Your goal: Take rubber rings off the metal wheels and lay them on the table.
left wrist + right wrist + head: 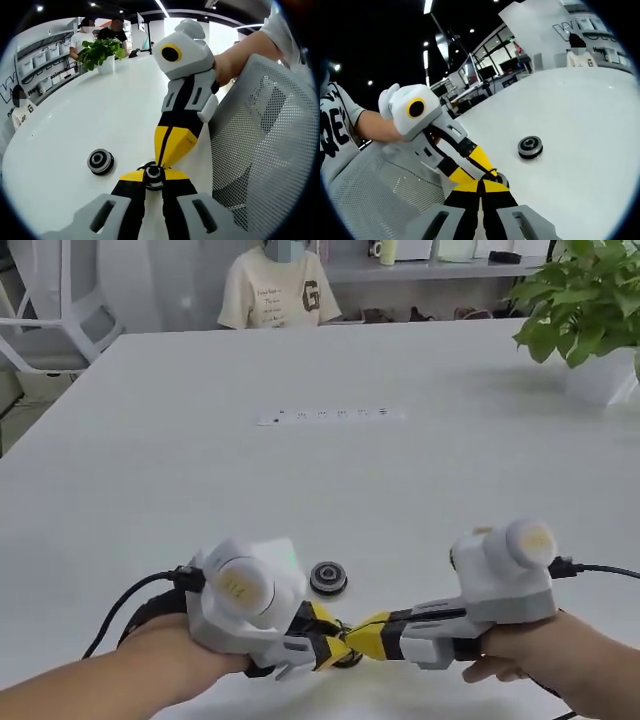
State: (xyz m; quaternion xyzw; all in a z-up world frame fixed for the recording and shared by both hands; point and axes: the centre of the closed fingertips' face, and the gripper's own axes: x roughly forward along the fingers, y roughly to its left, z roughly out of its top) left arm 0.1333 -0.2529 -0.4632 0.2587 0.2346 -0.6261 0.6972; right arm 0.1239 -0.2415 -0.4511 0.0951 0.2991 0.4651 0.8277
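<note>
White table (420, 480), hand-held grippers (345, 644) tip-to-tip, pinching wheel (153, 175)

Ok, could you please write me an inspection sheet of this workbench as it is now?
Surface: white tabletop, no spills seen.
Job's things: a small metal wheel with a black rubber ring lies flat; a second wheel sits between the two grippers. Loose rings: nothing seen.
Clutter: white power strip mid-table.
Grippers: left hand-held gripper shut on the second wheel; right hand-held gripper with jaws together at that wheel's rim.
Cables: one black cable at the left, another at the right.
Surroundings: green potted plant; person in a cream T-shirt; grey mesh chair.
</note>
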